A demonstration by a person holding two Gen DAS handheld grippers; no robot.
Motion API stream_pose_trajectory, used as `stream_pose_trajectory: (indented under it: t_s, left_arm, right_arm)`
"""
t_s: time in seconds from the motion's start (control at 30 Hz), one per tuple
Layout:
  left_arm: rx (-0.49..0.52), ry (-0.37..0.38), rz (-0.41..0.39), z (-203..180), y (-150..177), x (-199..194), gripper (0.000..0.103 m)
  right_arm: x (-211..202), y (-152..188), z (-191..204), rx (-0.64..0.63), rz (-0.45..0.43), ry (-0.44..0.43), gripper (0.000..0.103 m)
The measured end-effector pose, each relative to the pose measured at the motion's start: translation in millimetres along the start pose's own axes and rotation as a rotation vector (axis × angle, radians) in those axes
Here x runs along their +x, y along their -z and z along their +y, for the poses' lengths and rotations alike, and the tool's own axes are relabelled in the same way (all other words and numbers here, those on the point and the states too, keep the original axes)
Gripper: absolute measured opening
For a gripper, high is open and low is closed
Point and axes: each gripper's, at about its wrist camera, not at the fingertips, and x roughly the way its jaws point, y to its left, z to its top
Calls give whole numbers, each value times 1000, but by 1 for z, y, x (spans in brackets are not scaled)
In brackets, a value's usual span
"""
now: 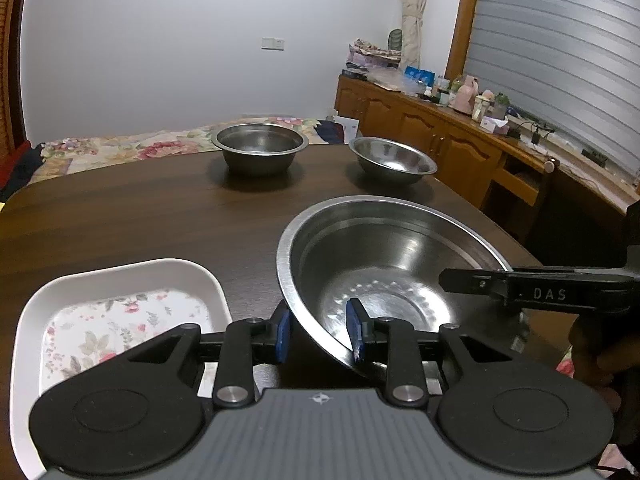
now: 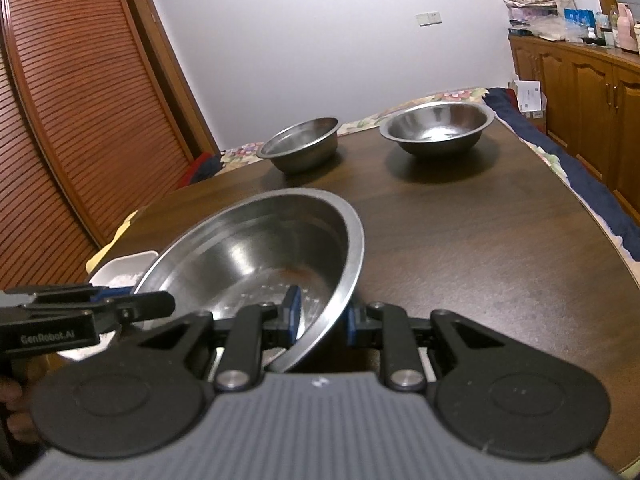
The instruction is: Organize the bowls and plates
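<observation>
White rectangular dish [image 1: 120, 308] with floral base sits at the left near edge of the dark wood table [image 1: 120, 216], just beside the large steel bowl [image 1: 384, 264]. Only its corner shows in the right wrist view [image 2: 124, 268].

Left gripper [image 1: 320, 330] has its blue-padded fingers [image 1: 283, 330] set narrowly either side of the large bowl's left rim, one pad outside, one inside. They look clamped on the wall, though contact is hard to confirm.

Large bowl is tilted, apparently lifted off the table between both grippers, toward the near side of the table.

Right gripper [image 2: 322, 316] pinches the bowl's [image 2: 260, 248] right rim the same way, one pad [image 2: 294, 312] inside, the other outside, closed onto the metal.

Far side of the table: two smaller steel bowls upright, well apart from the big one. Left bowl [image 1: 260, 146] is straight-sided, right bowl [image 1: 394, 158] more flared. A wooden cabinet [image 1: 440, 136] runs along the right wall.
</observation>
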Motion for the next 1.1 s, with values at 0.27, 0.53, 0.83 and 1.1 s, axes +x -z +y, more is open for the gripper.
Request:
stream_pose_trajectory:
  t_s: [0.27, 0.53, 0.83, 1.1]
  left_arm:
    - [-5, -10, -4, -1, 0, 0, 30]
    - [-15, -22, -45, 10, -14, -10, 31]
    - [21, -60, -114, 18, -55, -15, 33]
    - [45, -114, -136, 34, -95, 2, 33]
  right_arm:
    - [1, -2, 1, -5, -3, 13, 24]
    - [-11, -15, -5, -18, -35, 30, 24]
    - [-26, -57, -8, -98, -107, 68, 24]
    - [-18, -107, -15, -171, -158, 82, 25]
